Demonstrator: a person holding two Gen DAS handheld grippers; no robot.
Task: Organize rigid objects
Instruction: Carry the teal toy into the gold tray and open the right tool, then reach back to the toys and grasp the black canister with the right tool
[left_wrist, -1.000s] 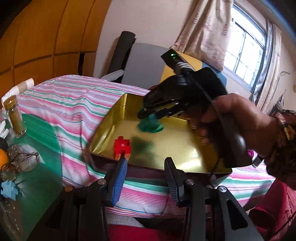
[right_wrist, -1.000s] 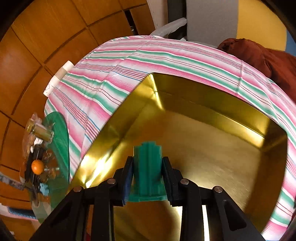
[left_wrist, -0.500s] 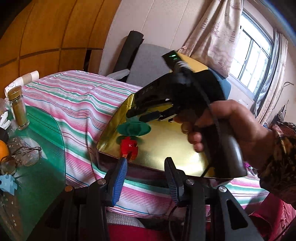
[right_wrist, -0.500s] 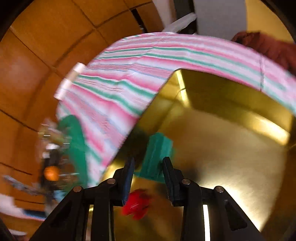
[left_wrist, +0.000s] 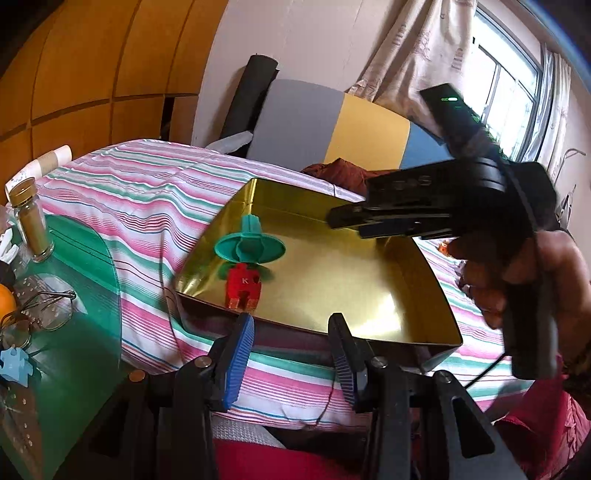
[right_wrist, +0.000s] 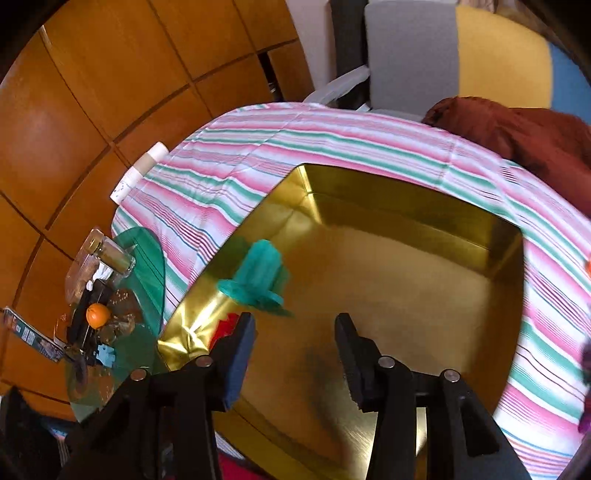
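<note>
R gripper (right_wrist: 293, 334) opening, empty | L gripper (left_wrist: 291, 334) apart | gold tray (left_wrist: 369, 295) on striped cloth (left_wrist: 140, 199)

the right gripper's finger hides most of the red piece (right_wrist: 223, 328); the teal piece (right_wrist: 258, 277) is blurred; orange thing (right_wrist: 588, 266) cut off at right edge.

Striped bed (left_wrist: 147, 199) carries gold tray (left_wrist: 369, 295), brown cloth (right_wrist: 517, 133).
</note>
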